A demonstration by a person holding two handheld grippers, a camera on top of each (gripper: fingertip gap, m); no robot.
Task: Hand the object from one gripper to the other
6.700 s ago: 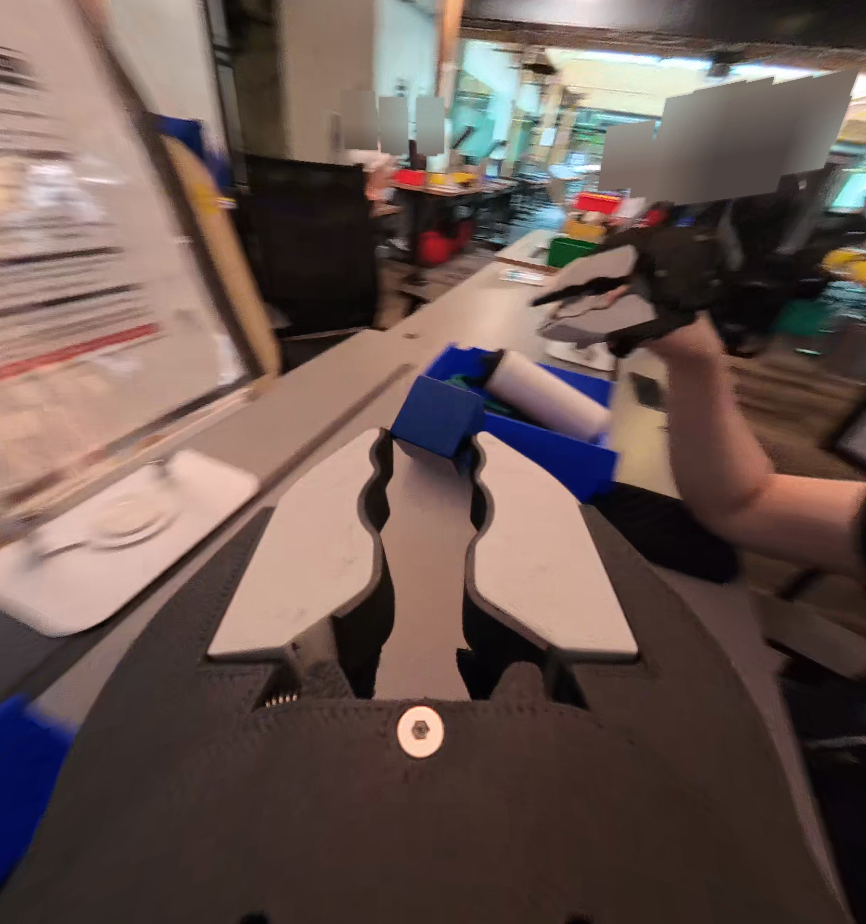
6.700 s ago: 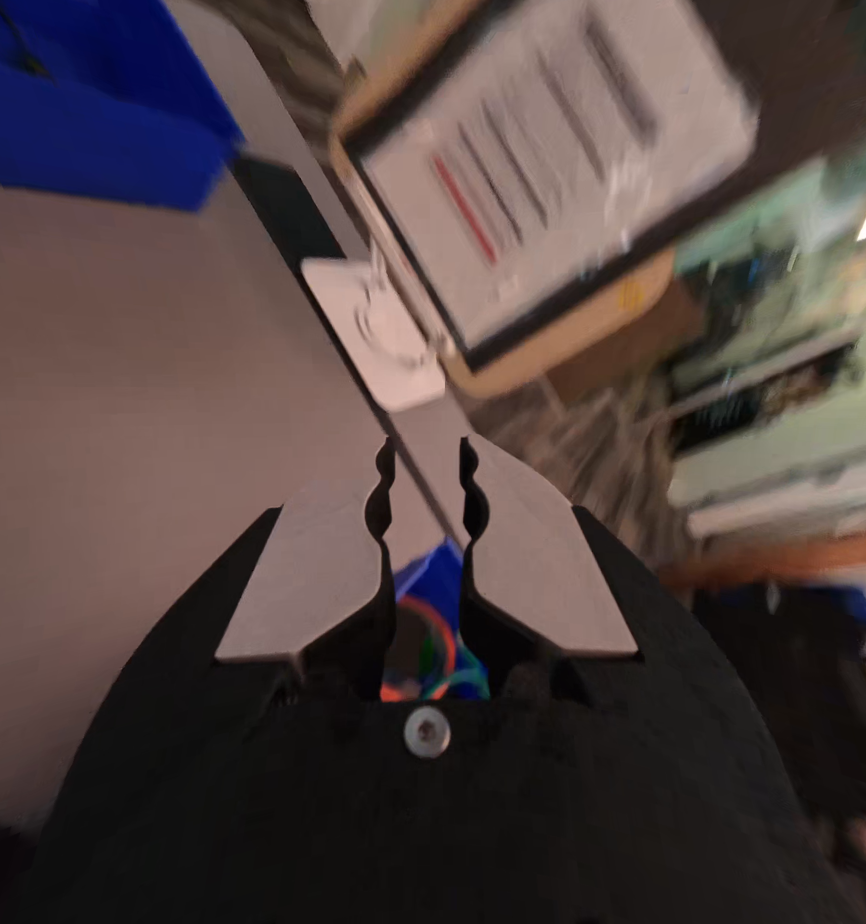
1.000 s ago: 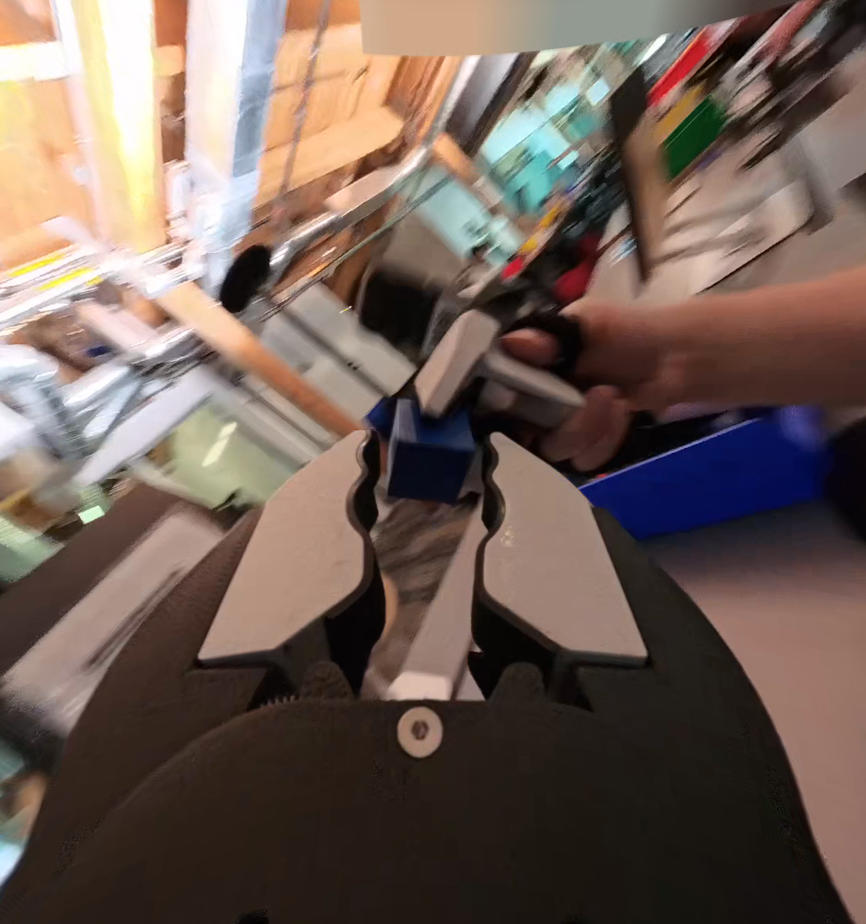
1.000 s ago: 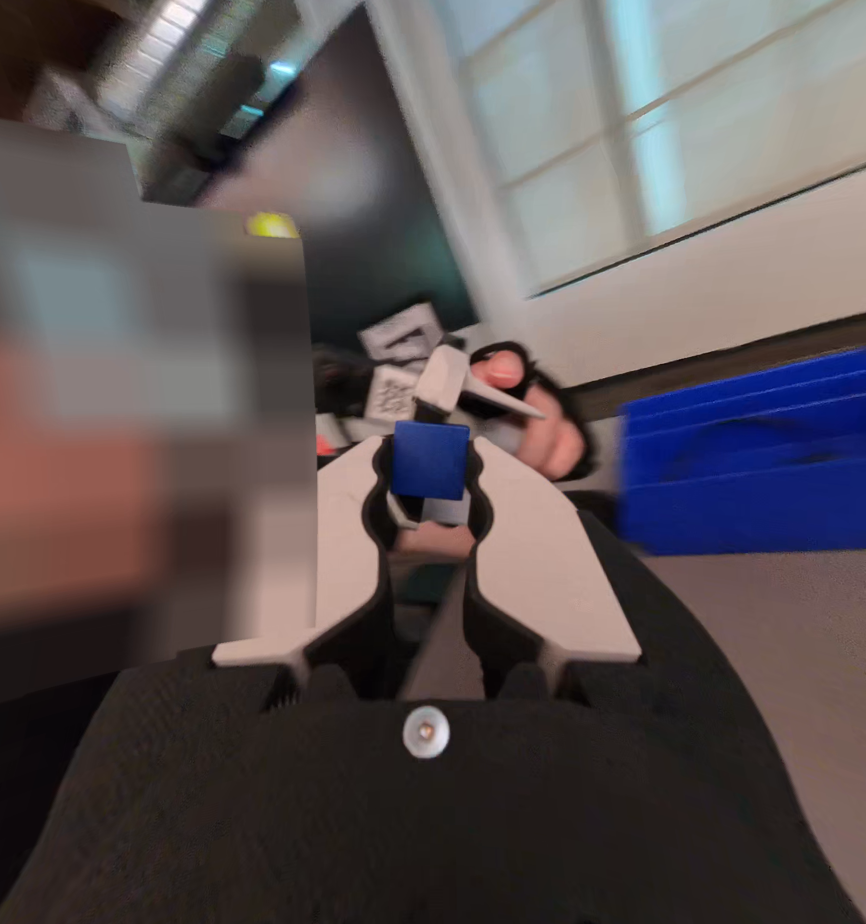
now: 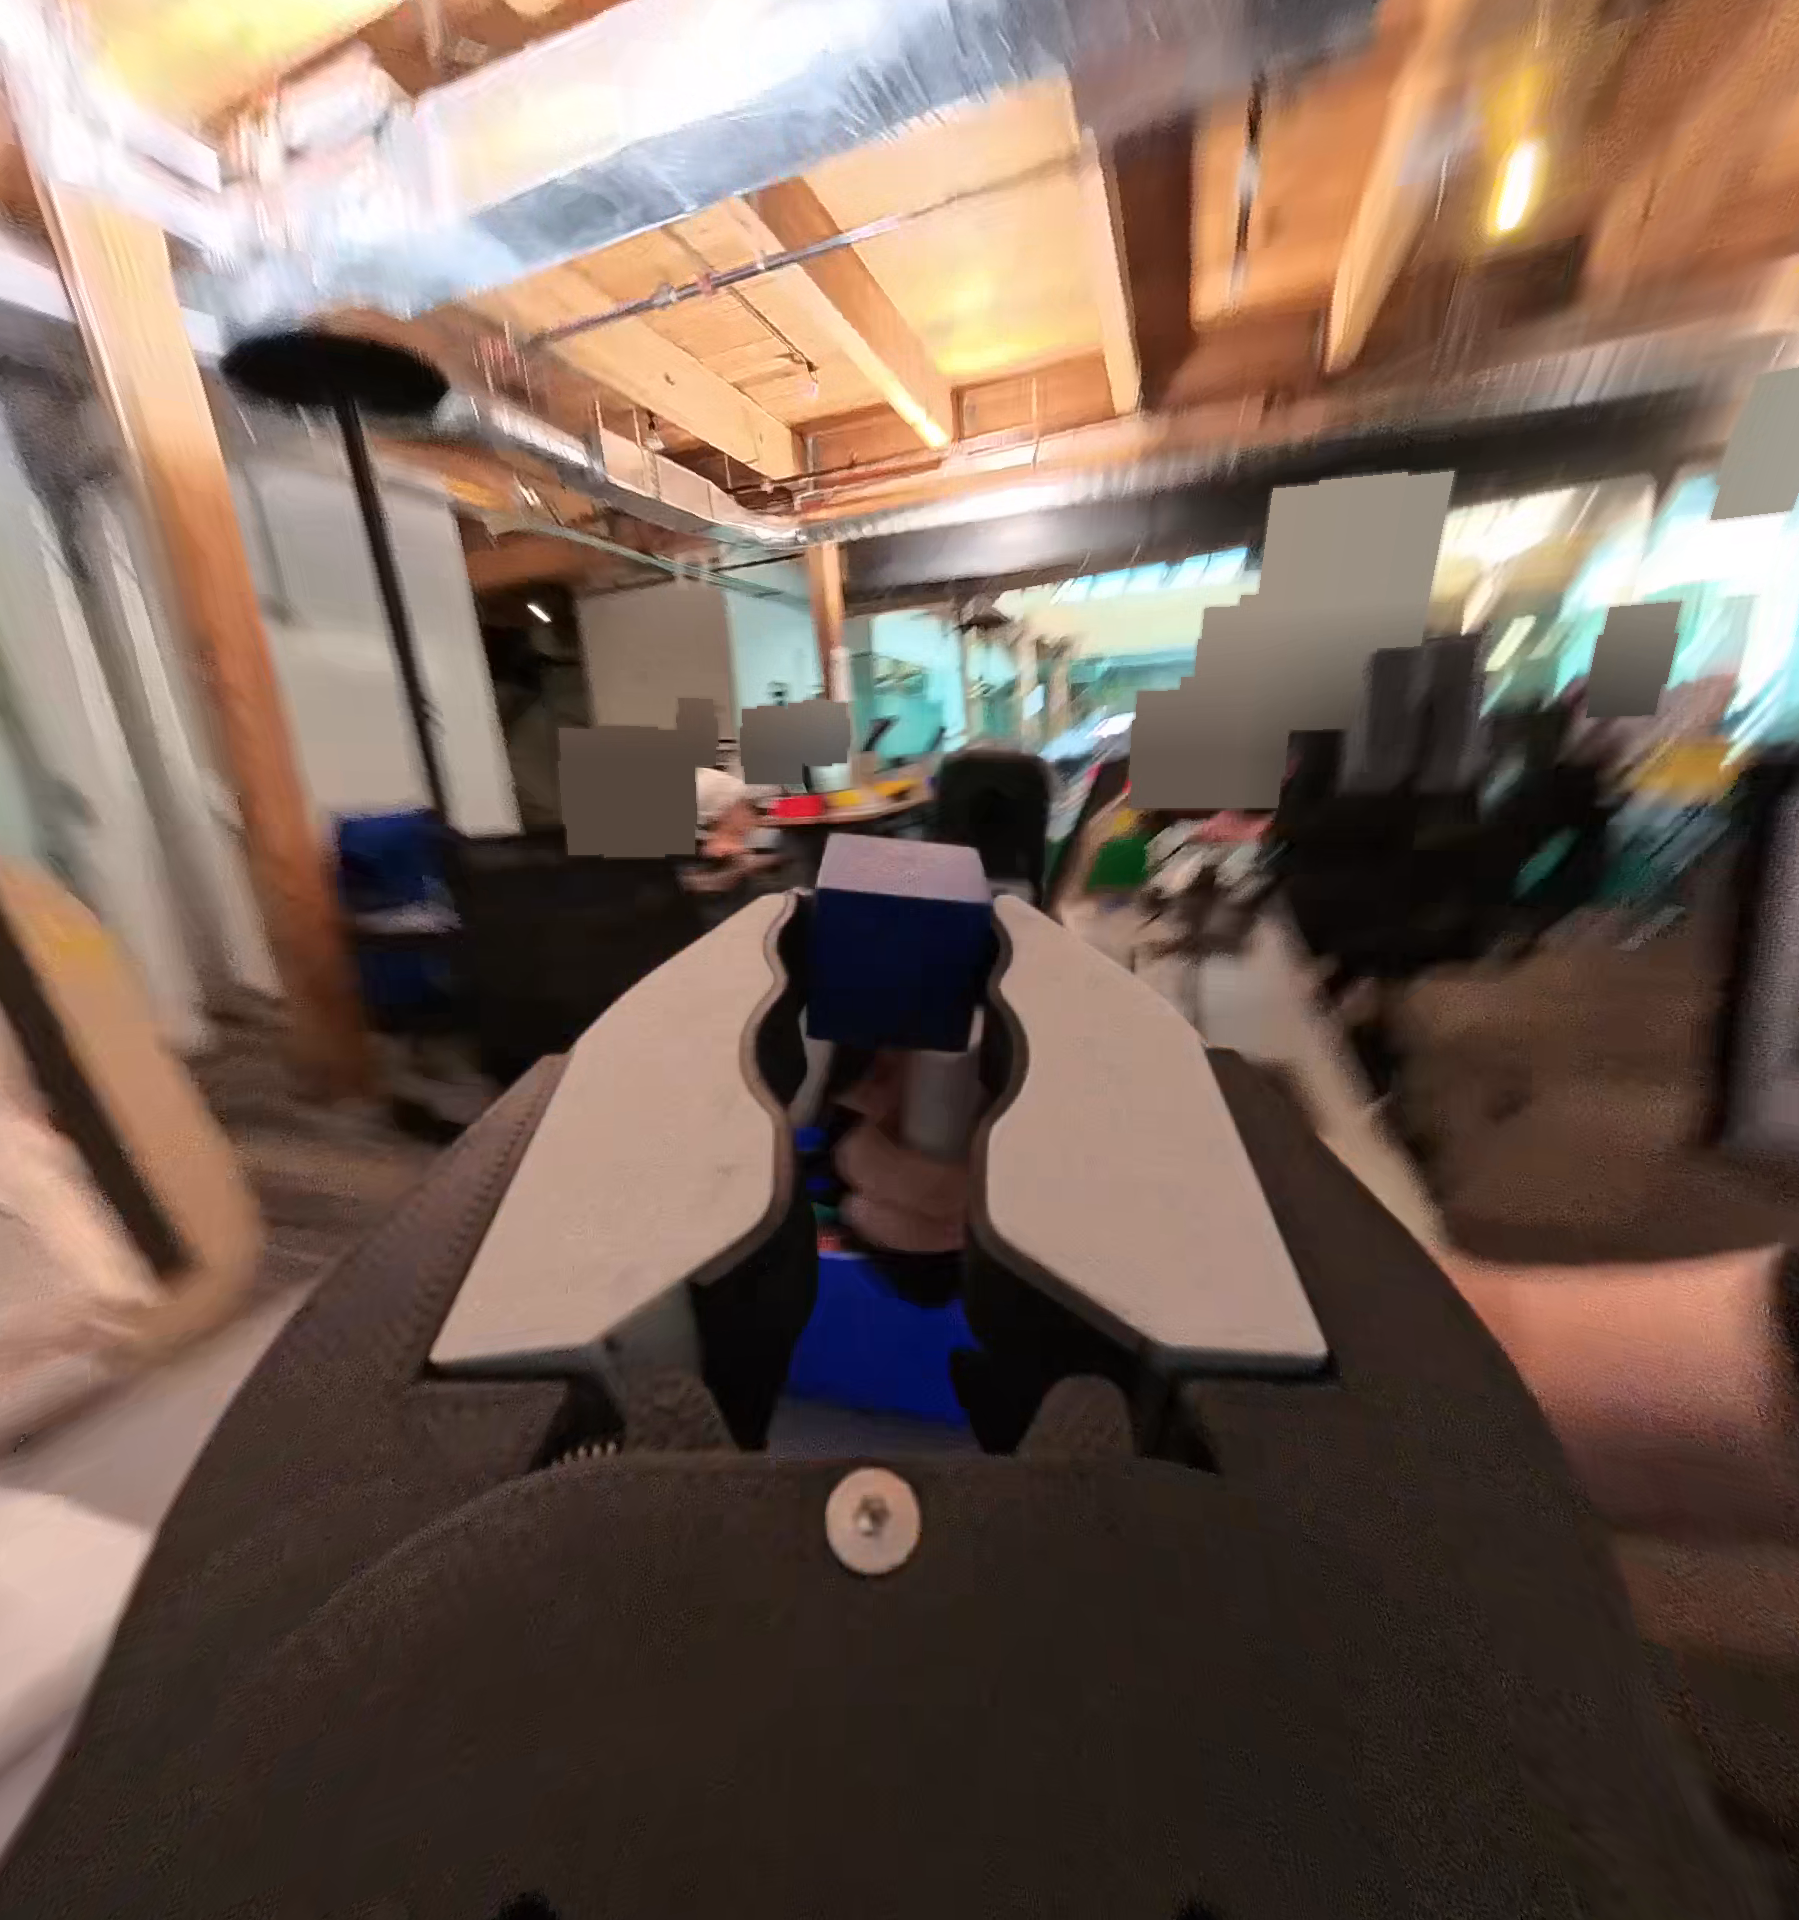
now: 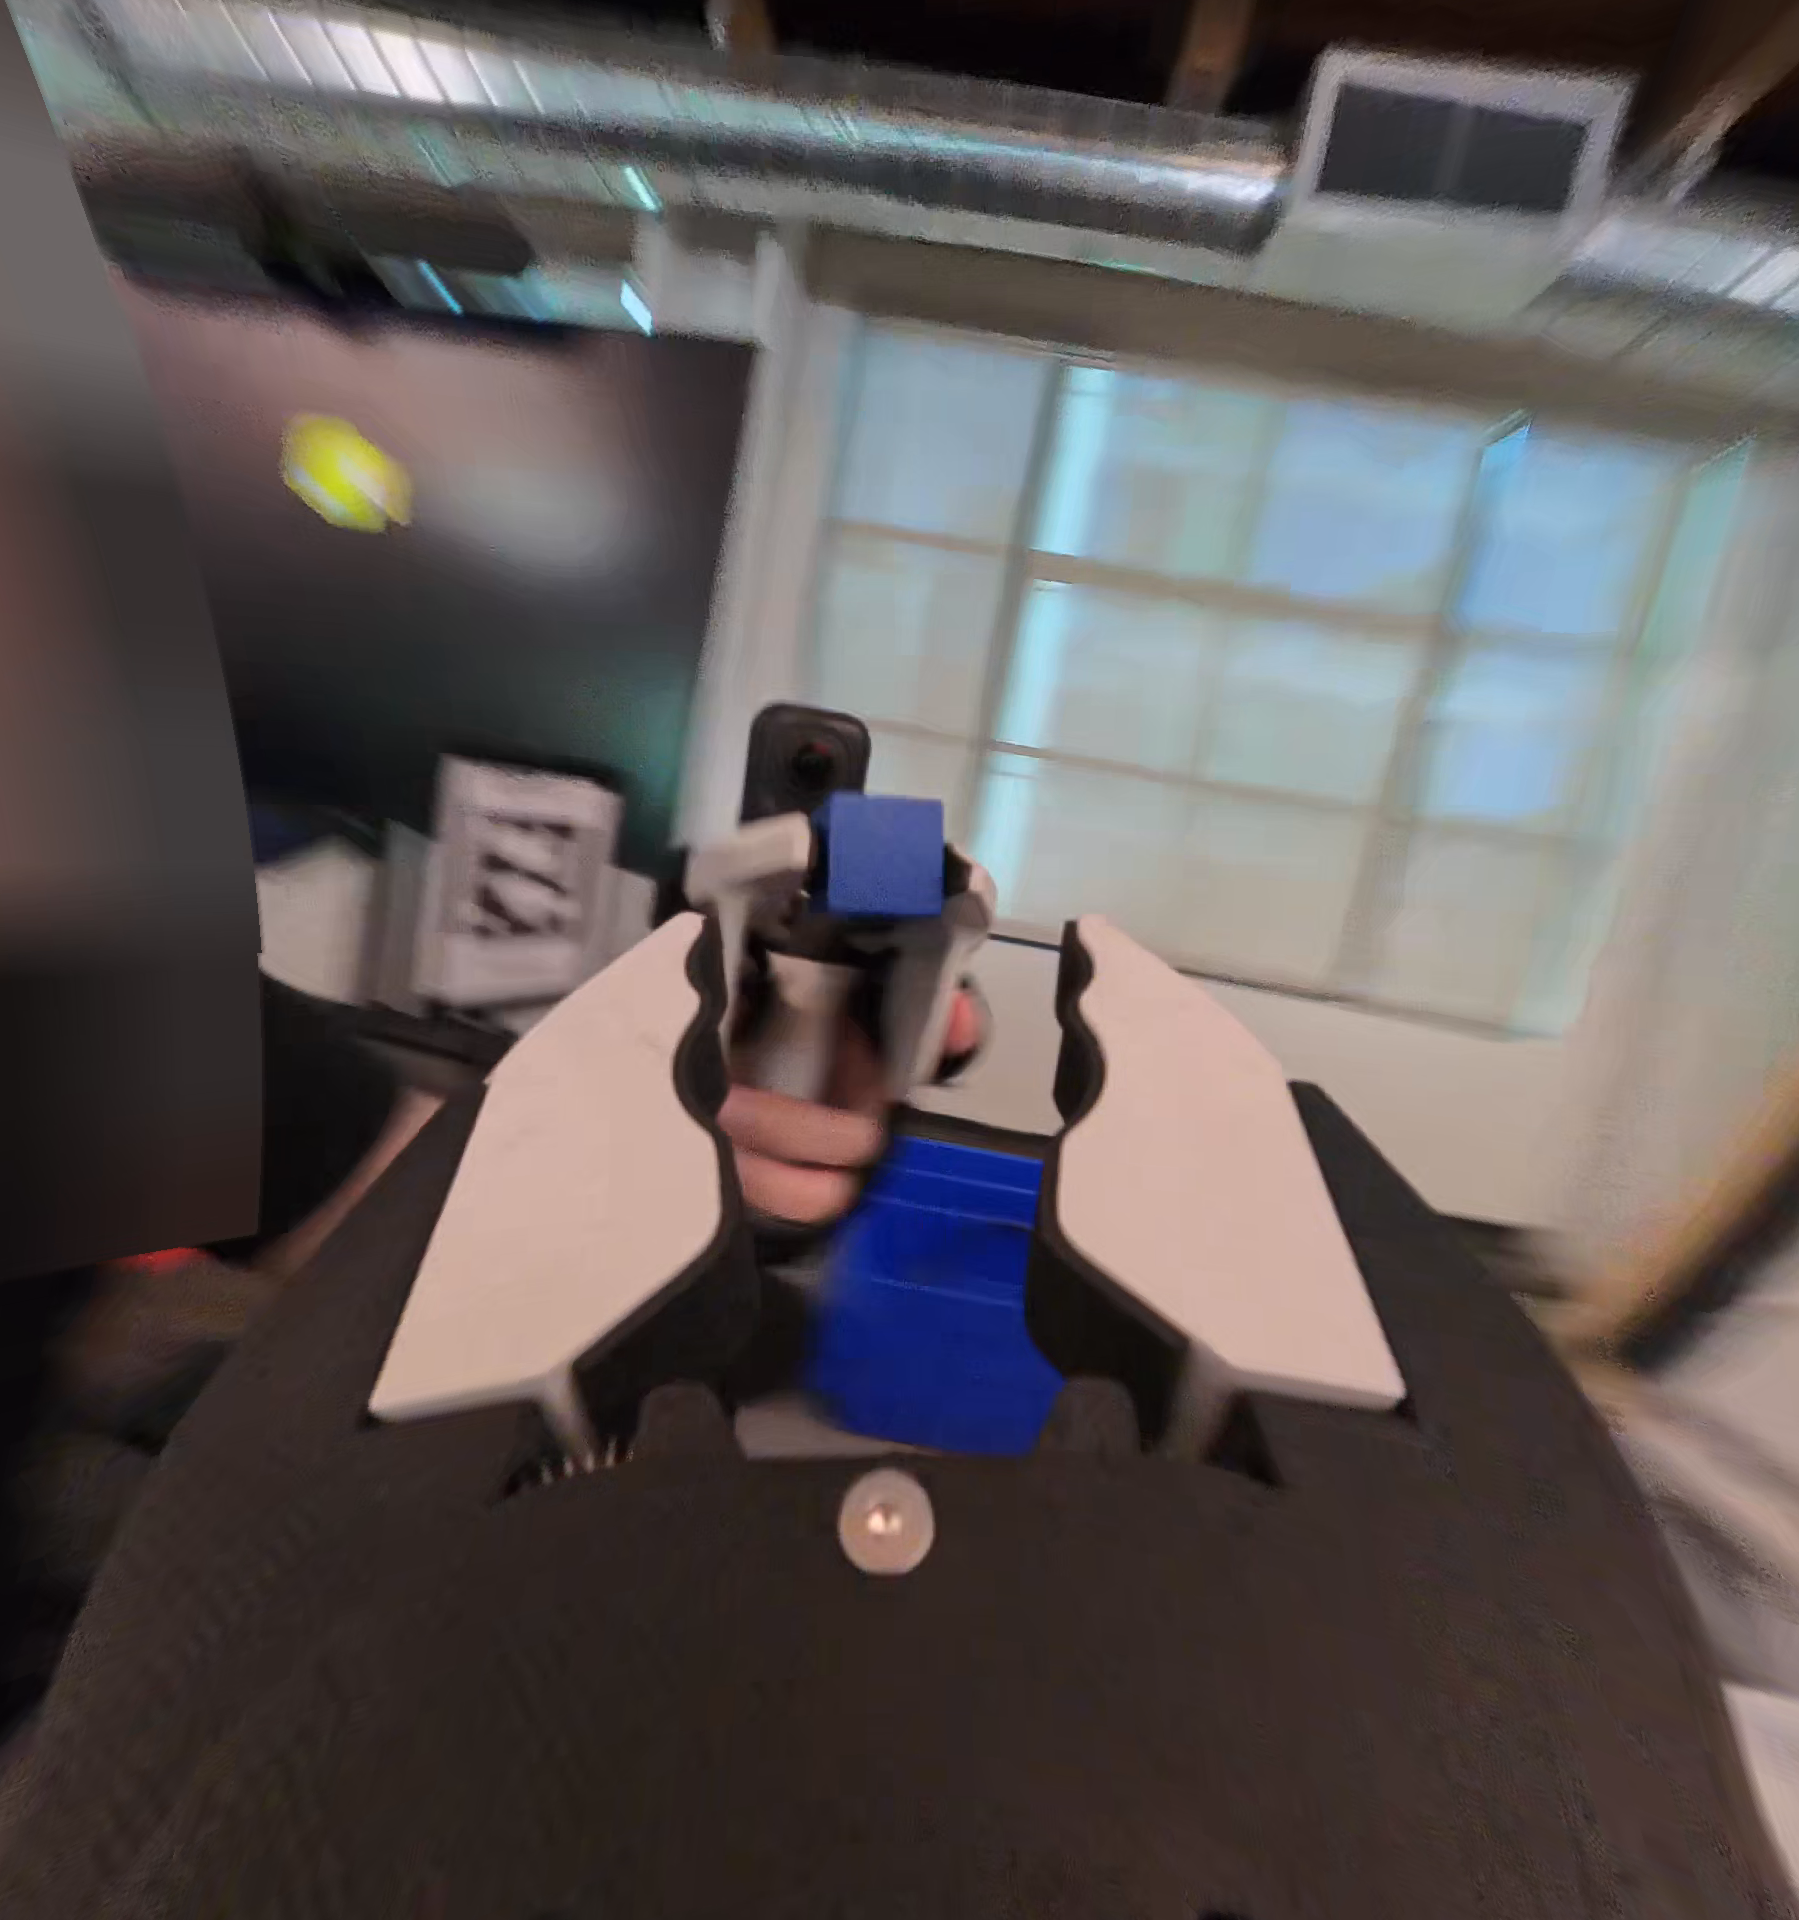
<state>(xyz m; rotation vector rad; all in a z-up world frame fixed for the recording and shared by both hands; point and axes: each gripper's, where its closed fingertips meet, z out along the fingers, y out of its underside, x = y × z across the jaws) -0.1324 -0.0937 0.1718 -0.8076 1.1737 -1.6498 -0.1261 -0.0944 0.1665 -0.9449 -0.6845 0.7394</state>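
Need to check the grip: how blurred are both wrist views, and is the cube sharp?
Left wrist view: room streaked with motion blur, blue cube fairly sharp between the left gripper fingers. Right wrist view: blurred throughout, bright window glare, cube soft-edged beyond the open right gripper.

The left gripper (image 5: 895, 961) is raised, and its two grey fingers (image 5: 656, 1122) are pressed on a cube (image 5: 897, 961) from both sides, near the tips. The right gripper (image 6: 879, 977) is spread wide and nothing is held between its fingers (image 6: 1217, 1164). In the right wrist view the left gripper (image 6: 853, 883) is seen facing it, gripped from below by a hand (image 6: 801, 1143).
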